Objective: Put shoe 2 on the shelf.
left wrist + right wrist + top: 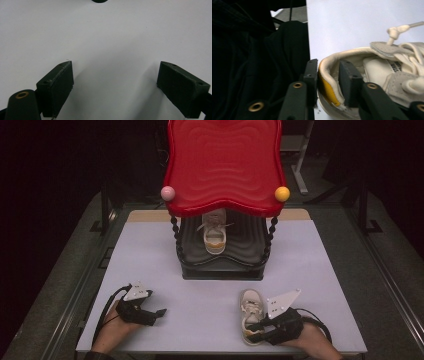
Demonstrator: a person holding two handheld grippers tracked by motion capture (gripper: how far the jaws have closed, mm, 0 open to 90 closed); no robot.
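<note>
A white sneaker with a yellow heel tab (250, 312) lies on the pale table (150, 255) near the front right, toe pointing away from me. My right gripper (252, 330) clamps its heel. In the right gripper view one jaw sits inside the sneaker (382, 72) and the other presses the yellow tab from outside, so the right gripper (328, 77) is shut on the heel collar. A matching sneaker (214, 236) stands on the black lower shelf (245, 255) of the rack. My left gripper (159, 315) rests at the front left, and in its own view the left gripper (115, 85) is open over bare table.
The rack has a wavy red top (222, 165) with a pink ball (168, 193) and a yellow ball (282, 194) at its front corners, on twisted black posts. It stands at the table's far middle. The table's front edge runs just behind the held sneaker.
</note>
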